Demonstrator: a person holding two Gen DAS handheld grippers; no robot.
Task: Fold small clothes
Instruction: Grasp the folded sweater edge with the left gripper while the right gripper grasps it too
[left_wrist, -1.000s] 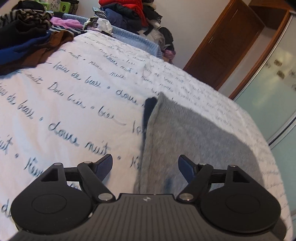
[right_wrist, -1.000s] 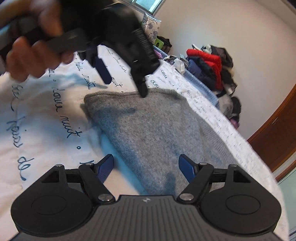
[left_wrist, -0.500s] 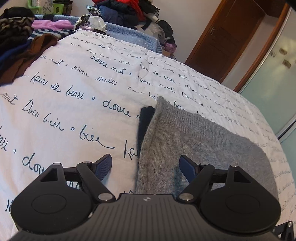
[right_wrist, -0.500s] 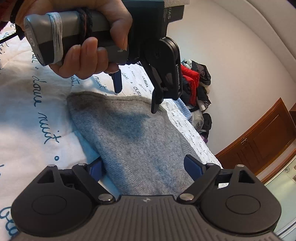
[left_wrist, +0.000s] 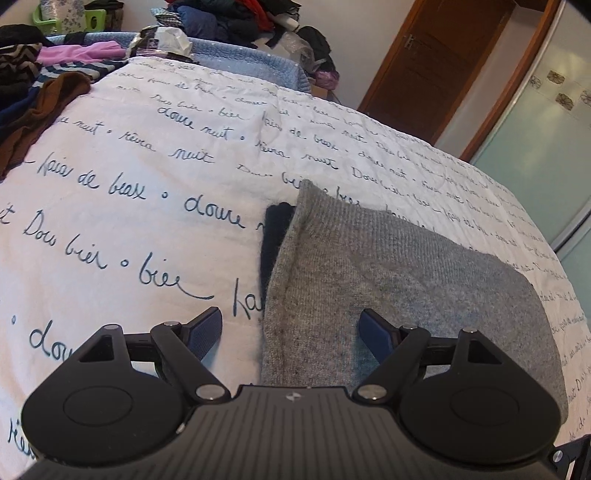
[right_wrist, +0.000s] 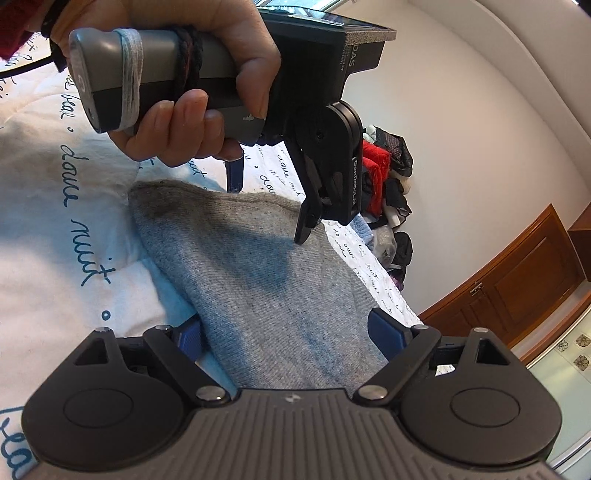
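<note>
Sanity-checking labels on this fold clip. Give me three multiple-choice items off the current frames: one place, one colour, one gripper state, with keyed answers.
1. Where does the grey knit garment lie?
A. on the white bedspread with blue script
B. on the heap of clothes at the far end
C. on the floor by the door

2. What colour is the cloth peeking out at the garment's edge?
A. red
B. dark navy
C. yellow

3. How does the left gripper stand?
A. shut on the garment
B. open, empty, above the garment's edge
C. shut on the bedspread

Answers:
1 A: the script-printed bedspread surrounds the garment.
2 B: a dark navy strip shows beside the grey edge.
3 B: the pads stand apart with nothing pinched.
</note>
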